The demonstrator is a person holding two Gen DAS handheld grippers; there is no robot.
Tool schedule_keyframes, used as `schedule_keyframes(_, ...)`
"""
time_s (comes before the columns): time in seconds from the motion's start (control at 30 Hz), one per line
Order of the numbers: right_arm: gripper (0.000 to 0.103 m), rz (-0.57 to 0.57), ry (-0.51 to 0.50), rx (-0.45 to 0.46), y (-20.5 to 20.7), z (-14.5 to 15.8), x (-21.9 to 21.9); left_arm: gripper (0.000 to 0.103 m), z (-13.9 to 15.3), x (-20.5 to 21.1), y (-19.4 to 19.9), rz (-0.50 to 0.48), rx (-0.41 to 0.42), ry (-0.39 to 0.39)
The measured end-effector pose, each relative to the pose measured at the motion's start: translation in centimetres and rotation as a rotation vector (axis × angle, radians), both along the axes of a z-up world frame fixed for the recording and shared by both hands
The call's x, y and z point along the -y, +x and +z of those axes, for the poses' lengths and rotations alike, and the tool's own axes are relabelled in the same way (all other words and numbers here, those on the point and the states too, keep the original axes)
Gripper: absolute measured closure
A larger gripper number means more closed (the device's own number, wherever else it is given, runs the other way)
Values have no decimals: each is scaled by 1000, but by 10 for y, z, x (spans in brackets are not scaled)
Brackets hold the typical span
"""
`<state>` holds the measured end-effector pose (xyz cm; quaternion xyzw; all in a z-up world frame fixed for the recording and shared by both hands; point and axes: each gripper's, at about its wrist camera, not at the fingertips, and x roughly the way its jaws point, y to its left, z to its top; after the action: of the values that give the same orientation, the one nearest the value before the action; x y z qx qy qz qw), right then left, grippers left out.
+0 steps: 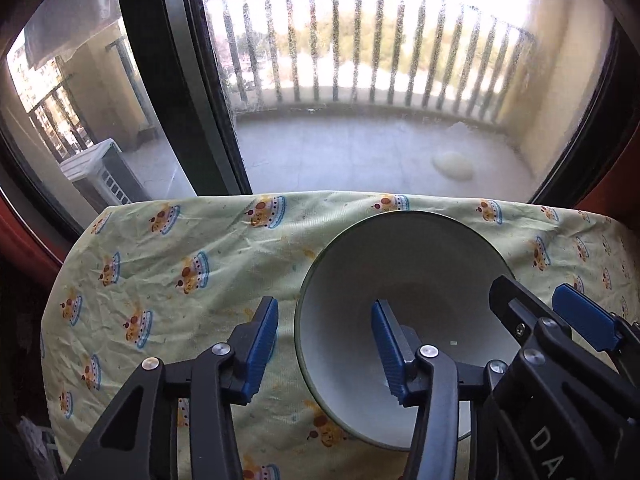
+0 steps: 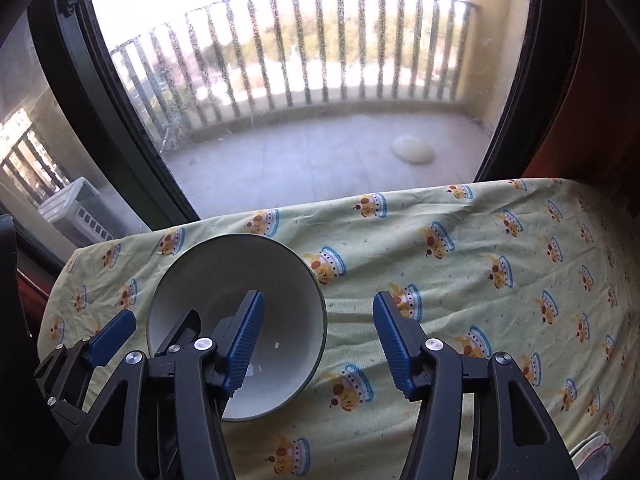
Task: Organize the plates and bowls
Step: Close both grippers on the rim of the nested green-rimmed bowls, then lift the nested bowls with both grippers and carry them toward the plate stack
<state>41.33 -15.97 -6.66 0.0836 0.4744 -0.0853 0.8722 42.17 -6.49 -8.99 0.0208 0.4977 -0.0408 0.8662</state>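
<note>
A white bowl (image 1: 404, 320) sits on the cloth-covered table (image 1: 180, 264), lower right of the left view. Left gripper (image 1: 326, 350) and right gripper (image 2: 320, 344) both gape wide, fingers straddling opposite rims. Likely a pre-grasp; next, close on one wall.

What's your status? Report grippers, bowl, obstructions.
Left gripper open, straddling the bowl's left rim. Right gripper open, straddling its right rim. Bowl upright on tablecloth, empty. Nothing in the way.
</note>
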Motion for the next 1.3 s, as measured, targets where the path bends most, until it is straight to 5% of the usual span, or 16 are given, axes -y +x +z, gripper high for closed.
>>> schedule_keyframes(0.37, 85, 33, 29, -31, 14, -24, 0, 80, -13, -1, 7, -11, -28, 15)
schedule_keyframes(0.8, 87, 30, 22, -50, 8, -18, 0, 82, -4, 4, -2, -27, -30, 23)
schedule_keyframes(1.3, 87, 55, 29, -9, -42, 30, 13, 82, 45, 16, -52, -10, 17, 30)
